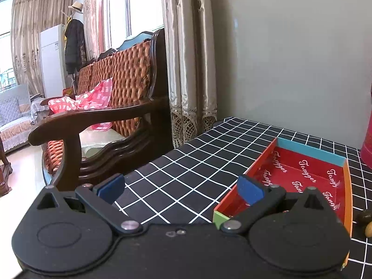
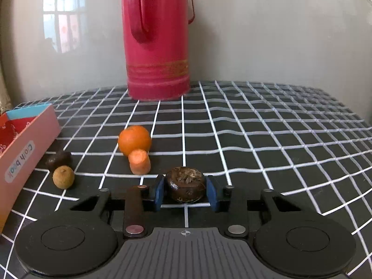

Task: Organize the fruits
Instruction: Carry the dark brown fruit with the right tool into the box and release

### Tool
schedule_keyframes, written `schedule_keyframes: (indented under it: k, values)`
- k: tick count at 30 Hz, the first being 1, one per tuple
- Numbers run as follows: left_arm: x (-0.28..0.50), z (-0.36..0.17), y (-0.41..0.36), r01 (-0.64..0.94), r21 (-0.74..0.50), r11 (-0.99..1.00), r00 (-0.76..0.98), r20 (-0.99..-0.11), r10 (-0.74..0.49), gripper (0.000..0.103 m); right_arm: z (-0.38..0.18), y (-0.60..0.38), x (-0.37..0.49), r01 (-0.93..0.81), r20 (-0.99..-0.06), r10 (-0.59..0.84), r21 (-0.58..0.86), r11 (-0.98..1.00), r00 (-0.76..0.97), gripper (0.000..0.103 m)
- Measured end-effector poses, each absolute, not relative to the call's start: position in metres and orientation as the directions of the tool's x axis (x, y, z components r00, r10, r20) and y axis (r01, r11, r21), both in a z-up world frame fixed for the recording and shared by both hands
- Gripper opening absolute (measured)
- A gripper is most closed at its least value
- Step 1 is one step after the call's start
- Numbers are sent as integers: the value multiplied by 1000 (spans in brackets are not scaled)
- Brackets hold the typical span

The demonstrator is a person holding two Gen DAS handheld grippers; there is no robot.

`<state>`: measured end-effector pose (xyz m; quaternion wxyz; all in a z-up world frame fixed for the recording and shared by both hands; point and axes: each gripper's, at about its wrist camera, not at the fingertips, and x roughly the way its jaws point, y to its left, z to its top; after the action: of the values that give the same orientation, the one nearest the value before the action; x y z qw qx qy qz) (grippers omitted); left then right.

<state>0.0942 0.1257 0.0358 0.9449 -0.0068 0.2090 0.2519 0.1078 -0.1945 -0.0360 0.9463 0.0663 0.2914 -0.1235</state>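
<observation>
Dark brown, round water-chestnut-like fruit [image 2: 185, 187] on the black white-gridded tabletop [image 2: 255, 139], clamped between the blue pads of the right gripper [image 2: 185, 191], jaws narrowed onto it. Just beyond: cut orange carrot stub [image 2: 139, 162] touching a round orange [image 2: 134, 141]; leftward, a tan longan [image 2: 63, 177] and a dark fruit [image 2: 58, 160] beside the red-lined cardboard box [image 1: 302, 174]. Tall red thermos [image 2: 158, 46] against the grey wall. Left gripper [image 1: 181, 189] with jaws wide apart, empty, near the box's corner; wooden armchair [image 1: 104, 116] past the tabletop's edge.

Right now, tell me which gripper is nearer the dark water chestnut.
Right. The right gripper has the water chestnut between its blue pads, which touch both sides. The left gripper hangs open over the checked cloth beside the red tray.
</observation>
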Motion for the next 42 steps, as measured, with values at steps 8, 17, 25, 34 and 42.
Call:
schedule_keyframes:
  k: [8,17,25,34,42]
  values:
    - [97,33,131,-495,79,865,765,-431,478,97,-6,-182,85,191,-406,-136,100,976,904,38]
    - [93,33,136,-508,88,857,756,-430,493,97,14,-131,79,-24,-325,69,140,990,943,38]
    - [94,31,147,-523,87,848,743,-441,504,97,10,-59,93,-241,-335,260,97,966,906,38]
    - [93,31,154,-531,88,843,738,-442,511,97,-10,-2,100,-344,-397,311,-15,939,864,39]
    - [96,31,155,-530,80,845,736,-451,504,97,2,-7,81,-305,-277,273,-78,949,921,103]
